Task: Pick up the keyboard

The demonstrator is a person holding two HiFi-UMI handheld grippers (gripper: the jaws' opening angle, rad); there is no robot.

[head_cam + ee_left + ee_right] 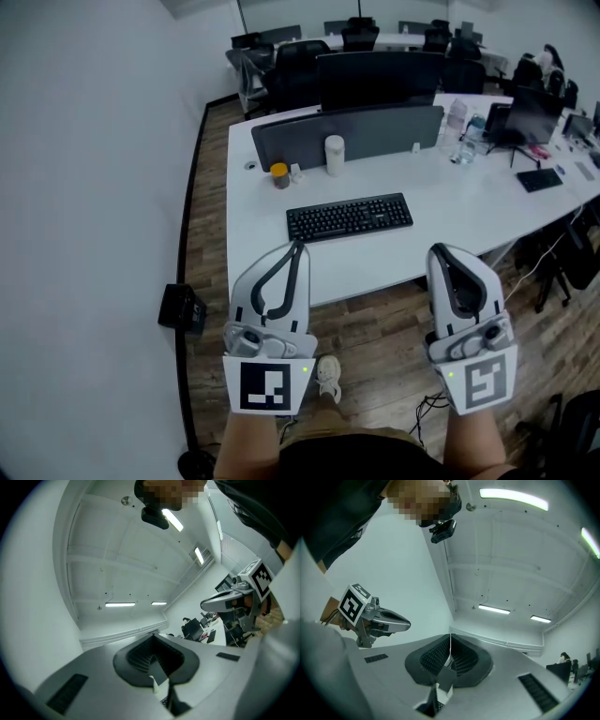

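Left gripper (297,247), right gripper (439,250) both closed, empty, hovering short of keyboard (349,217). Risk: arriving unopened, shoving it across desk (450,199).

Your way over the desk's (450,202) front edge to the keyboard (349,217) lies open; a cup (334,156), a jar (279,175) and a divider (347,134) block its far side.

The room is evenly bright under long ceiling strips (513,498), which flare to white glare in both gripper views, while the white desk (450,202) carries only faint, soft shadows. Those two views bulge like a fisheye with black corners, and the left gripper (152,639) and right gripper (450,641) loom soft-focused near the lens. The head view is sharp but bends the walls at its edges.
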